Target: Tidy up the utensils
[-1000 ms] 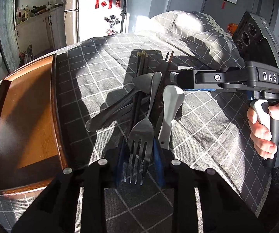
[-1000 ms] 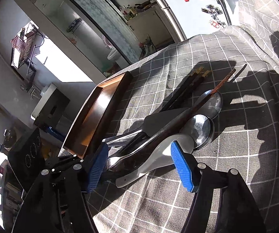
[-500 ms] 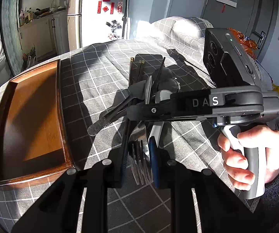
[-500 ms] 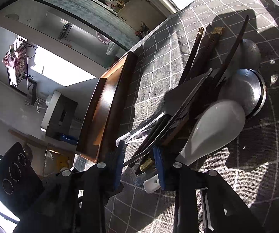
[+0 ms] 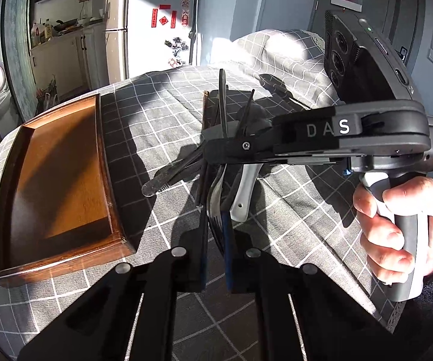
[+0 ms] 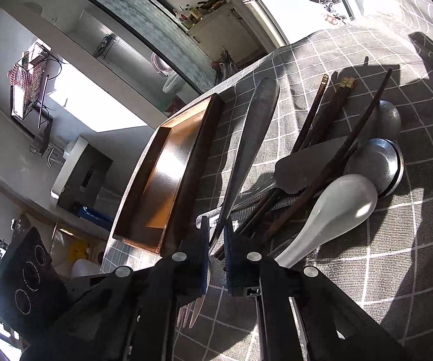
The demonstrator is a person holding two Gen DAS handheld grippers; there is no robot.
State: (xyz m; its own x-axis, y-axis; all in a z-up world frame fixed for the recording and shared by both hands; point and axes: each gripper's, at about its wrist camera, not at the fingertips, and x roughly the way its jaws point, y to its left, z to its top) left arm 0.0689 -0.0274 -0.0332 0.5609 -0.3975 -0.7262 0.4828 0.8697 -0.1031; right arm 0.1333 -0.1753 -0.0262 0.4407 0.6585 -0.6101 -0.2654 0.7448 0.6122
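Note:
A steel fork [image 5: 215,189] stands on its edge above the utensil pile, its handle [image 6: 252,138] pointing away toward the fridge. My left gripper [image 5: 215,234] is shut on the fork's head, with the tines near its pads. My right gripper [image 6: 216,237] comes in from the right across the pile [image 5: 216,150]. Its jaws are closing and the pads press on the fork's neck. Under the fork lie a white ceramic spoon [image 6: 331,219], two metal spoons [image 6: 376,165], dark chopsticks [image 6: 337,99] and a flat-bladed server [image 6: 306,165]. The wooden tray [image 5: 51,180] sits to the left.
A grey checked cloth [image 5: 156,114] covers the table. A person's hand [image 5: 403,222] holds the right gripper's handle at the right edge. The tray [image 6: 168,174] has nothing in it. The table's edge drops off just past the tray, with a kitchen and fridge beyond.
The fork lay flat before; it is now turned on edge and raised a little. Both grippers' jaws narrowed onto it. The right gripper swung in over the pile toward the tray side.

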